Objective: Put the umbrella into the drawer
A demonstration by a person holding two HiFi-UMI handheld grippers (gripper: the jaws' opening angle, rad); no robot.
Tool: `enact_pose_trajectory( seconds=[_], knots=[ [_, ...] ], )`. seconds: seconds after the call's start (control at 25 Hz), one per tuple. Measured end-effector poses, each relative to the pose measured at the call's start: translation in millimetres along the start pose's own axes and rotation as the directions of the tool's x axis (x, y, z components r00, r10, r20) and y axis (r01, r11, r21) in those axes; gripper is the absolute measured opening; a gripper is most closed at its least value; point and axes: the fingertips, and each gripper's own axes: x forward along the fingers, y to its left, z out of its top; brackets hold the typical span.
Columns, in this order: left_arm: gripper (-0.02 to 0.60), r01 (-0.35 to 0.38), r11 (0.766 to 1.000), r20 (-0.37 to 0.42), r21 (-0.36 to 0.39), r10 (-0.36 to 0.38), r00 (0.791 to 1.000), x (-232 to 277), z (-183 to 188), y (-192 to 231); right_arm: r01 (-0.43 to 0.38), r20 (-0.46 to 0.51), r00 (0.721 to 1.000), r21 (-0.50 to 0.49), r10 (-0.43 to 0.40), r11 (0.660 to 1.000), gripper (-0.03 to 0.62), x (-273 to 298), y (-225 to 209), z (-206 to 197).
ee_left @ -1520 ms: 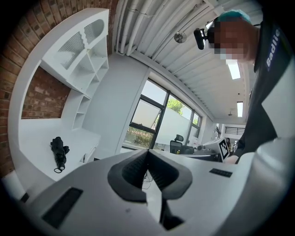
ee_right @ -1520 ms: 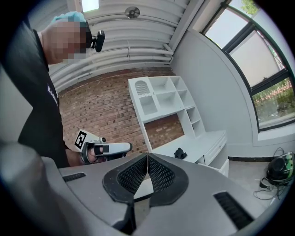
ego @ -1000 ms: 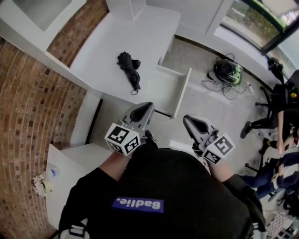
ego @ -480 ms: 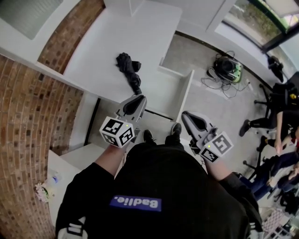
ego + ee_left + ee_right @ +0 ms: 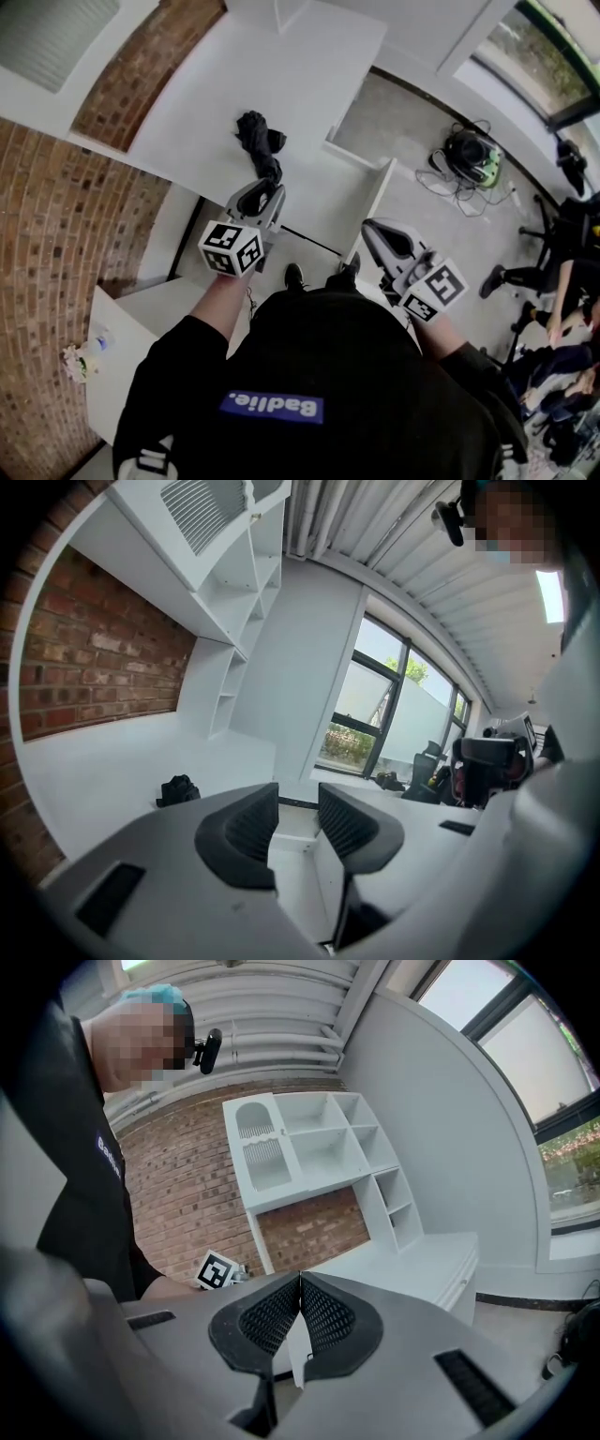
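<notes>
- Our left gripper [image 5: 257, 200] has just been opening. Its jaws stand partly apart with nothing between them. Our right gripper [image 5: 384, 240] has its jaws together and is empty.
- The umbrella [image 5: 260, 148], black and folded, lies on the white desk [image 5: 291, 75] near the front edge. It is just ahead of the left gripper and not held.
- Risk: in the left gripper view the umbrella [image 5: 178, 789] sits off to the left of the jaws. Closing on this line would likely miss it, or pinch only loose fabric that slips.
- Risk: a push could slide it over the desk edge onto the floor.
- The open drawer [image 5: 377, 199] juts out to the umbrella's right, below the desk top. Its front panel is near the right gripper and could be bumped.
- The desk around the umbrella is bare, so there is room to approach.
</notes>
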Motion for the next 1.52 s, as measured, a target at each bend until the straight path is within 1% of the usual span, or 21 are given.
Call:
enact_pose_trajectory(
  seconds=[0.16,0.32,0.48,0.68,0.88,1.08,1.28,1.4,1.52],
  knots=[
    [0.15,-0.076,0.997,-0.034,-0.012,0.076,0.997,21,-11,22,-0.038,-0.014,0.999,0.025,0.038,0.999,0.029,3,-17,-1],
    [0.175,-0.152,0.988,-0.085,-0.021,0.15,0.985,42,-28,49,-0.057,-0.034,0.998,0.044,0.059,0.997,0.029,7,-30,-5],
    [0.195,-0.235,0.972,-0.144,-0.008,0.231,0.962,63,-44,80,-0.059,-0.048,0.997,0.056,0.062,0.997,0.029,6,-44,-10],
    [0.225,-0.323,0.946,-0.19,-0.037,0.31,0.931,86,-59,115,-0.041,-0.066,0.997,0.068,0.046,0.997,0.029,3,-61,-13],
    [0.261,-0.412,0.91,-0.251,-0.034,0.392,0.885,107,-79,152,-0.013,-0.082,0.996,0.076,0.019,0.997,0.029,2,-76,-16],
    [0.303,-0.501,0.865,-0.323,-0.027,0.466,0.824,124,-101,190,0.022,-0.099,0.995,0.075,-0.015,0.997,0.029,0,-87,-18],
    [0.344,-0.559,0.828,-0.387,-0.026,0.508,0.77,135,-121,211,0.053,-0.119,0.992,0.074,-0.044,0.996,0.029,-4,-97,-22],
    [0.347,-0.573,0.819,-0.413,-0.014,0.518,0.749,141,-127,215,0.08,-0.124,0.99,0.08,-0.07,0.994,0.029,-8,-104,-23],
    [0.348,-0.581,0.814,-0.461,0.007,0.519,0.72,146,-136,219,0.116,-0.129,0.986,0.095,-0.103,0.989,0.031,-13,-112,-25]
  ],
)
